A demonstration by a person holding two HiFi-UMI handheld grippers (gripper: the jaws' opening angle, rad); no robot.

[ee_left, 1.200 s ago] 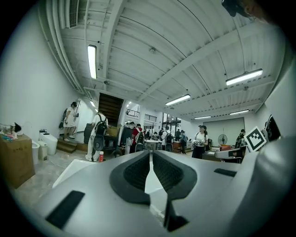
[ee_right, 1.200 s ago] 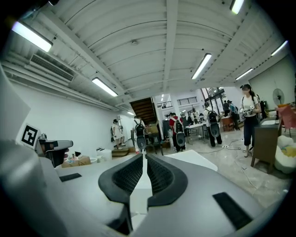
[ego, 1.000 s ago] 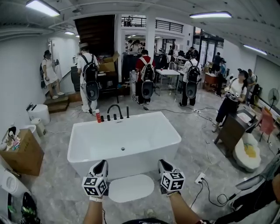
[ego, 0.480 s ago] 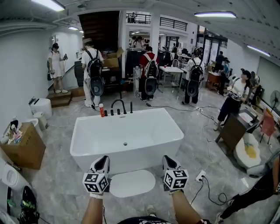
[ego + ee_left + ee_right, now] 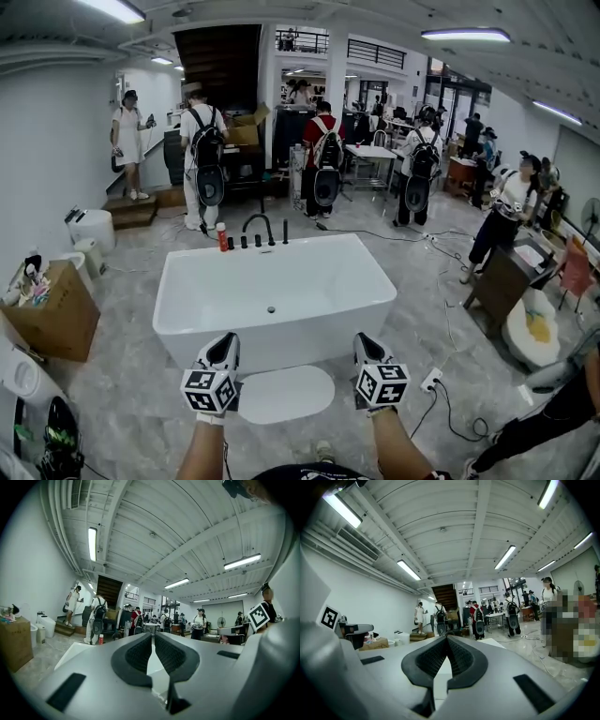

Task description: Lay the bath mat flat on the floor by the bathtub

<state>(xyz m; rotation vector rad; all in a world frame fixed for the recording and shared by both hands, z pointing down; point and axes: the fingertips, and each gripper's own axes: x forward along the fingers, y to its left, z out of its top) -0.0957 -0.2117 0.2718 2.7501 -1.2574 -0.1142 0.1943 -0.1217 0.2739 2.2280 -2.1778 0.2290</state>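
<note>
A grey marbled floor (image 5: pixel 122 394) spreads across a wide hall. Near its middle stands 1 white rectangular bathtub (image 5: pixel 281 342), its long near side facing the camera.

Beyond the tub's far edge, 3 people with black backpacks (image 5: pixel 323 164) stand with their backs turned. A wooden cabinet (image 5: pixel 497 281) stands well off to the tub's right. A brown cardboard box (image 5: pixel 52 323) sits on the floor near the left wall, well apart from the tub's left end.

The bath mat (image 5: pixel 286 394), white and oval, lies flat on the floor just beside the tub's near side, about midway along it. From the head view I cannot tell whether it touches the tub's base.

The left gripper (image 5: pixel 223 341) is held above the mat's left end and the right gripper (image 5: pixel 367 341) above its right end, both pointing toward the tub. In the left gripper view the left gripper's (image 5: pixel 153 637) 2 dark pads meet at their tips, with nothing between them. In the right gripper view the right gripper's (image 5: pixel 446 639) jaws are likewise pressed together and empty. Neither gripper touches the mat.

A black arched faucet (image 5: pixel 255 225) rises at the tub's far edge, left of centre. A small red bottle (image 5: pixel 222 236) stands upright just left of it. A white socket block (image 5: pixel 431 380) with a black cable lies on the floor right of the right gripper.
</note>
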